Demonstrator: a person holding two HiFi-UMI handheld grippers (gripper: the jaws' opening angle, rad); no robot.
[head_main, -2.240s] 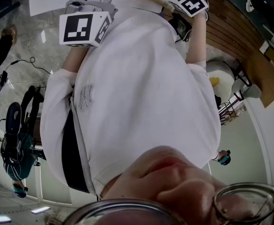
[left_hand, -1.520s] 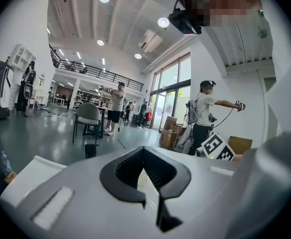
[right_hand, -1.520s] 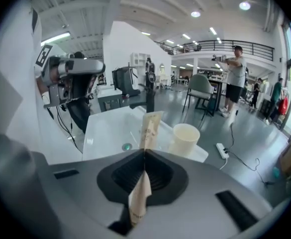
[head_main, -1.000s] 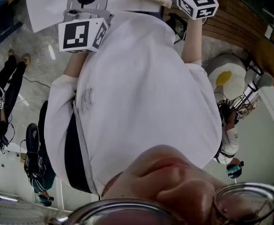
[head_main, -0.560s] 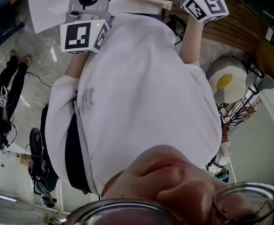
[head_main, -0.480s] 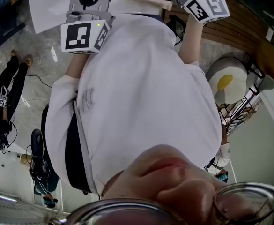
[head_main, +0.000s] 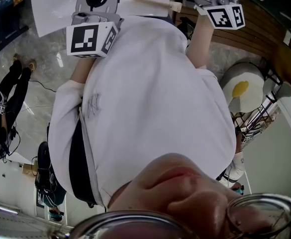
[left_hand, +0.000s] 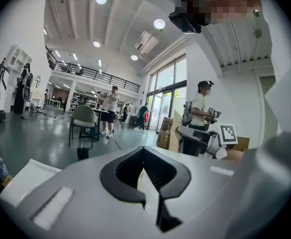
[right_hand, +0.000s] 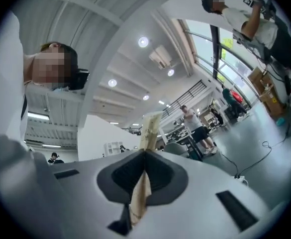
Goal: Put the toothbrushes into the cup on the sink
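Beyond the shoulder, forearm outstretched, right tool (right_hand: pixel 145 156) pinches a wooden toothbrush (right_hand: pixel 150 126).

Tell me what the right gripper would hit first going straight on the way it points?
Nothing close. The right gripper, shut on a wooden toothbrush, points up into open hall; the way looks free until the distant ceiling, though depth is unclear.

Looks past the left gripper (left_hand: pixel 143 151), jaws meeting tip to tip; green chair (left_hand: pixel 84 117) at nine o'clock, standing person (left_hand: pixel 199 111) at three o'clock.
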